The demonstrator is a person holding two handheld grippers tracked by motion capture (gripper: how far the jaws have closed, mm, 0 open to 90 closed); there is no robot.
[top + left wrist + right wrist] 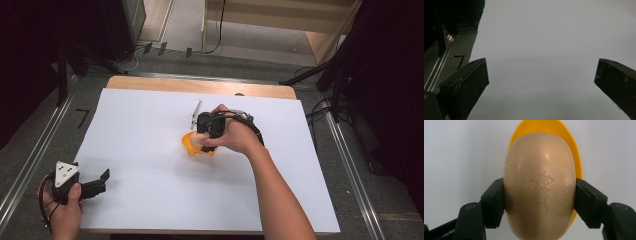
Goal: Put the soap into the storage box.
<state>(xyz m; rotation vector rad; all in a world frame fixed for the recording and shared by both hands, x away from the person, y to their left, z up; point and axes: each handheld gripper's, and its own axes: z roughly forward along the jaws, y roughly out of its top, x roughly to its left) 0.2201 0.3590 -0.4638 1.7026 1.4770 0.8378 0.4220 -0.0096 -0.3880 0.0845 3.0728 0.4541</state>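
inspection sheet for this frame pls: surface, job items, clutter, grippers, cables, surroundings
Surface: table under a white sheet, flat.
Job's things: tan soap bar with an embossed mark, over a yellow dish.
Clutter: nothing seen.
Grippers: right gripper shut on the soap bar's sides; left gripper open, nothing between its jaws, near the sheet's front left corner.
Cables: black cable over the right hand; floor cables behind the table.
Surroundings: grey floor, metal rails either side, dark curtains, a wooden frame behind.

Lab/studio: white-covered table [150,200], black drapes [30,50], floor rails [37,155], cables [220,30].
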